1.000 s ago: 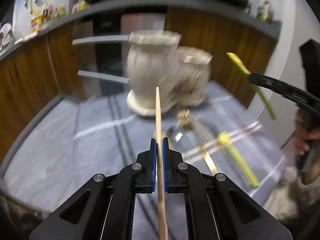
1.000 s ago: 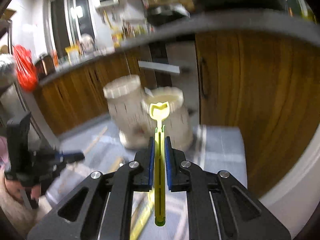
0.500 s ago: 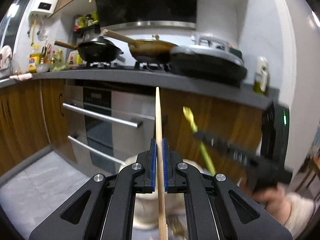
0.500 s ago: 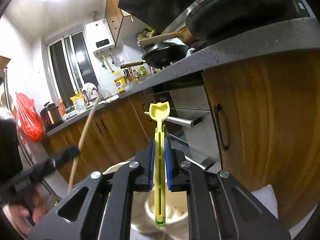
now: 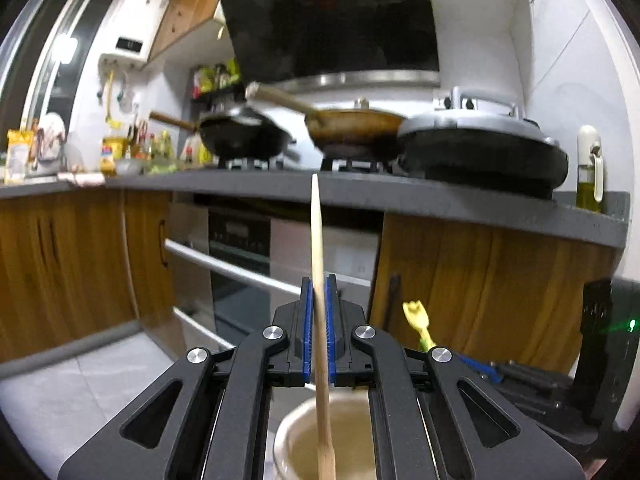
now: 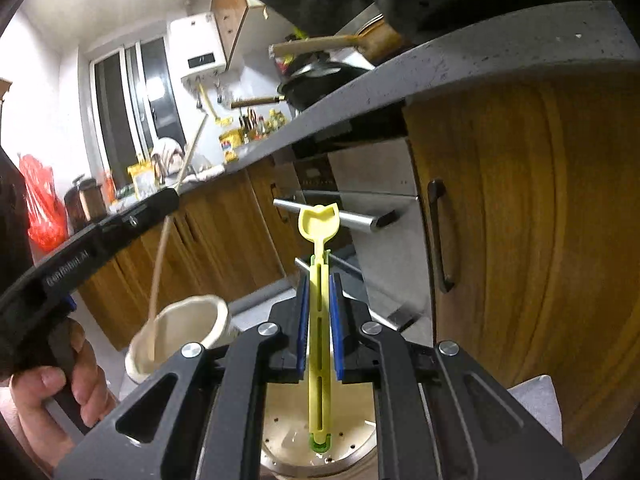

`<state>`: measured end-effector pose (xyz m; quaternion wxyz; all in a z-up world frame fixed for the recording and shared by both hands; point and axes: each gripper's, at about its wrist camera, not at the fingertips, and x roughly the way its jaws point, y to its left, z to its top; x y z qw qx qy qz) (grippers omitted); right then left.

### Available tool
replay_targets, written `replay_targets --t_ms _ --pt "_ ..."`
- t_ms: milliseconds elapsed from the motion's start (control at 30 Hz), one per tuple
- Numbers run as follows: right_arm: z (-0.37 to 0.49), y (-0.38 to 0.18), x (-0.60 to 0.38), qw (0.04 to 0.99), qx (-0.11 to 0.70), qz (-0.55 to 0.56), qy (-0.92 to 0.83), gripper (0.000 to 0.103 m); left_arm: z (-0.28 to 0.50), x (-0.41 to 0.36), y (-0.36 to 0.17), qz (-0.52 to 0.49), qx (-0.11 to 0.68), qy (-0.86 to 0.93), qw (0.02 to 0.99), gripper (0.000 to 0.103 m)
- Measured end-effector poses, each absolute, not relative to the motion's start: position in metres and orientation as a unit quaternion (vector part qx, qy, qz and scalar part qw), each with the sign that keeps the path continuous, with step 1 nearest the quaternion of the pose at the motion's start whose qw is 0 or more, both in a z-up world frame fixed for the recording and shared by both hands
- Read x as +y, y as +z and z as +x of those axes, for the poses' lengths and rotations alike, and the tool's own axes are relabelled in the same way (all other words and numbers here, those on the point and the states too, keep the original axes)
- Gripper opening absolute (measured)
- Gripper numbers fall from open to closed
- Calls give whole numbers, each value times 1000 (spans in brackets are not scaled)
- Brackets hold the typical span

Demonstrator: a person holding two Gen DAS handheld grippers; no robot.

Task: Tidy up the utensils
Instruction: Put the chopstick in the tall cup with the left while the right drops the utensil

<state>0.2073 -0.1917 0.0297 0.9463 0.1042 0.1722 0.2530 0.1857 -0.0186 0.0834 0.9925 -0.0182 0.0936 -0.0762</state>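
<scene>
The chopstick (image 5: 319,264) is hanging upright over one cup (image 5: 296,432), pinched by the left gripper (image 5: 319,320) fingers; the right gripper (image 6: 320,320) fingers are clamping the yellow spoon (image 6: 320,320) above the other cup (image 6: 320,428). Each should be lowering straight, low ends inside the rims, before releasing.

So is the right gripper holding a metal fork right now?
No, the right gripper is shut on a yellow plastic utensil above a cream holder.

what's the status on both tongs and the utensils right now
Left tongs shut on wooden chopstick, its lower end over a cream holder. Right tongs shut on yellow utensil, above second holder. Nothing blocking.
</scene>
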Motion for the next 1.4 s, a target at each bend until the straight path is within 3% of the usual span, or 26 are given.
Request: replay_targets --t_ms 167,400,967,1067,1133,1267,1333,1400 --pt "196 28 -196 942 211 96 244 10 165 -5 66 -27 125 -83 988 6" --pt "159 14 -207 949 204 73 227 10 138 6 42 -35 162 -103 981 6" --pt "157 10 -217 957 191 81 203 10 134 5 43 -7 166 -95 982 6" --pt "157 10 -218 958 190 84 200 12 134 7 44 -10 165 -93 982 10" --pt "156 11 -219 958 186 88 199 28 133 7 45 -7 162 -92 983 10" --pt "156 13 -223 961 175 89 193 32 133 7 45 -6 159 -87 983 12" --pt "156 14 -224 962 175 93 190 38 132 8 45 -7 159 -86 983 18" --pt "156 14 -226 963 172 96 185 48 132 9 44 -10 159 -82 984 34"
